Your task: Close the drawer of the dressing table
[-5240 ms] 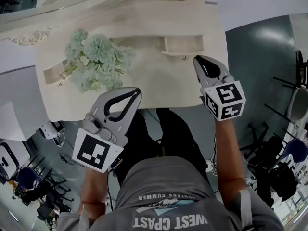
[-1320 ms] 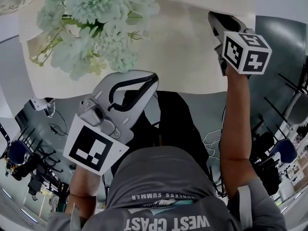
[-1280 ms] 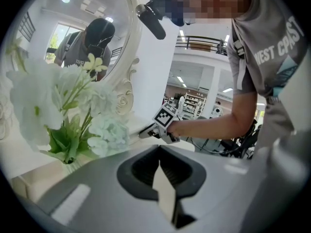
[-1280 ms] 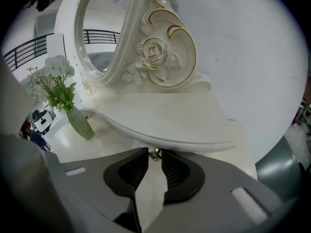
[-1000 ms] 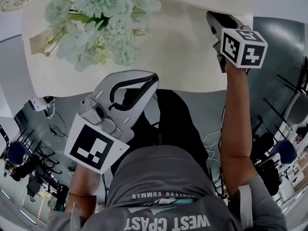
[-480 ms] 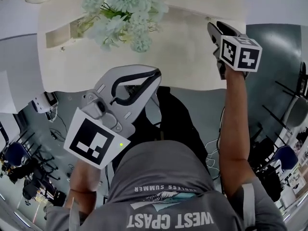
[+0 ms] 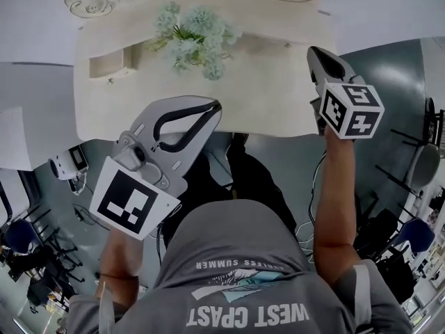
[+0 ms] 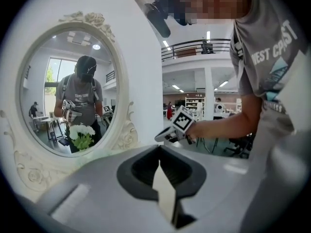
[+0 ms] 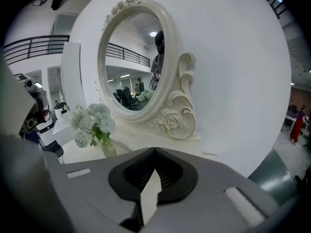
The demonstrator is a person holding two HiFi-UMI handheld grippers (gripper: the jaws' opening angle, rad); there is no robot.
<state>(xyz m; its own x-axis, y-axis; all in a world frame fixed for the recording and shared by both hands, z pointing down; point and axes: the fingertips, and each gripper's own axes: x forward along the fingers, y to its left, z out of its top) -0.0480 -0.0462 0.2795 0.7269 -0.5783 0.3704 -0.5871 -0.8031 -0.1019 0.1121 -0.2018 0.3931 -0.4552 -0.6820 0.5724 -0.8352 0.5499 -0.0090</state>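
Closest in, your left gripper [image 7: 214,110] is clenched shut with nothing in it, its pads pressed flat together in its own view. It shows over the near edge of the dressing table [image 7: 264,96]. Your right gripper [image 7: 316,53] has just been closing and is clamped tight too, also empty, above the table's right end.

Only the head view shows the drawers. The small drawer [image 7: 106,66] at the table's left stands pulled out, well apart from both grippers. The right side of that low shelf looks flush (just a tiny knob [image 7: 287,45] shows there). A bunch of pale green flowers [image 7: 197,37] stands between the two sides, near the back.

What the head view hides, the gripper views give you: an oval mirror [image 9: 138,64] in a carved cream frame, upright against a white wall [image 9: 233,72]. The left gripper view catches your reflection [image 8: 82,96] in it behind the flowers, and your right forearm [image 8: 228,123] reaching across. The right gripper view adds a white machine [image 9: 41,116] past the table's left end.

The tabletop is plain cream. The floor [image 7: 389,68] is dark teal, with chairs [image 7: 396,249] off to your right and a railed balcony [image 8: 194,47] far back in a bright hall.
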